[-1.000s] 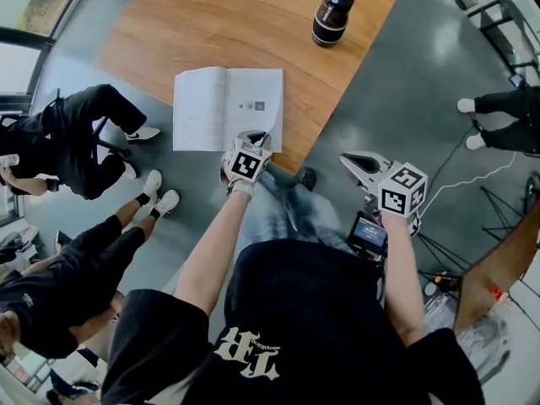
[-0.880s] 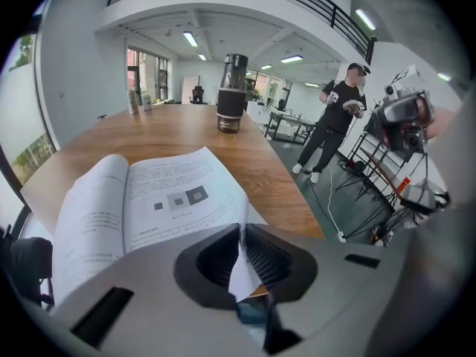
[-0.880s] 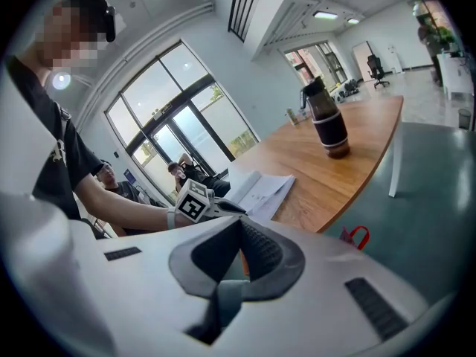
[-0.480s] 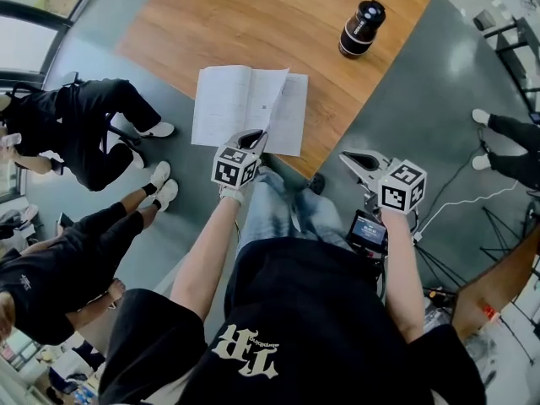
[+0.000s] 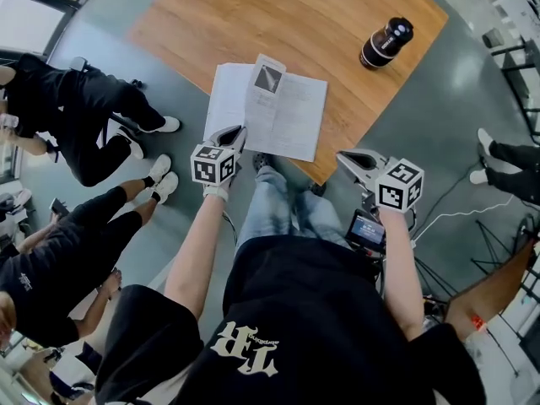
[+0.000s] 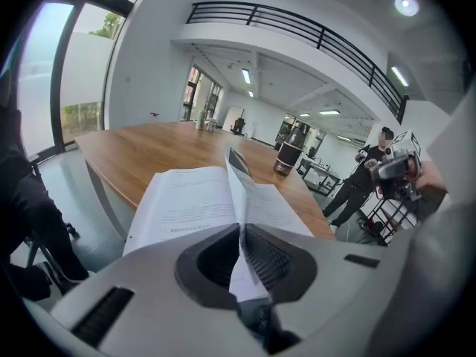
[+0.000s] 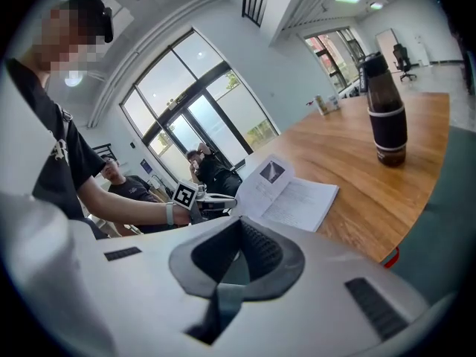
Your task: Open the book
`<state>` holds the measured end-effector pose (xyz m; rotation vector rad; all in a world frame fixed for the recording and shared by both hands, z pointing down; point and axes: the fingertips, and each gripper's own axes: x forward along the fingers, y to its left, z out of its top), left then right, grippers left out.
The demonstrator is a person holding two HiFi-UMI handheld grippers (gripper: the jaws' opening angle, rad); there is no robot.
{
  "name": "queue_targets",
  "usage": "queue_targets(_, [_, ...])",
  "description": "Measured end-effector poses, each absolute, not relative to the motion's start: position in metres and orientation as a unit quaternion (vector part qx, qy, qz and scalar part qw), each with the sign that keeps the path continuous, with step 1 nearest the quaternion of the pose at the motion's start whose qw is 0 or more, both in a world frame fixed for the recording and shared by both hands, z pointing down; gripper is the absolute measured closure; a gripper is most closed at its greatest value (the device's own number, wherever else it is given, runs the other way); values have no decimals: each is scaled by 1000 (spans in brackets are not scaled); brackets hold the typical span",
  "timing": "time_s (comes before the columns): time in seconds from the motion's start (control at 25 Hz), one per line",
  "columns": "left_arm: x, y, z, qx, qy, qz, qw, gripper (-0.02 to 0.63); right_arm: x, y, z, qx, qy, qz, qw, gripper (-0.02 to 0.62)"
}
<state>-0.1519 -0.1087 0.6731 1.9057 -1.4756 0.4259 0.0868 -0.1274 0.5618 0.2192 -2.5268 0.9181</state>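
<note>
The white book point(image 5: 291, 121) lies open near the front edge of the wooden table point(image 5: 278, 15). One page point(image 5: 263, 83) stands up above the spine, with a dark picture on it. My left gripper point(image 5: 240, 131) is shut on that page's lower edge; in the left gripper view the sheet point(image 6: 236, 177) runs up from between the pads of the left gripper point(image 6: 242, 229). My right gripper point(image 5: 344, 157) hovers off the table's front corner, right of the book, shut with nothing in it. In the right gripper view the right gripper point(image 7: 238, 223) faces the book point(image 7: 297, 199).
A dark bottle point(image 5: 386, 43) stands upright at the table's far right, well away from the book. Seated people in black point(image 5: 76, 116) fill the floor at left. A white cable point(image 5: 456, 213) trails on the floor at right. Another person point(image 6: 368, 177) stands beyond the table.
My left gripper has moved left and upward with the page pinched in it, so the page has risen from the right-hand side to stand over the spine. The right gripper has barely shifted.
</note>
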Motion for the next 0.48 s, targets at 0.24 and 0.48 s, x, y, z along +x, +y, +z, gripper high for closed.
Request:
queue_targets(0.24, [-191, -102, 689, 711, -582, 158, 363, 571, 59, -130, 567, 69, -912, 334, 227, 609])
queue_targets(0.48, [-220, -91, 709, 691, -590, 159, 387, 571, 37, -131, 570, 56, -910, 330, 244, 609])
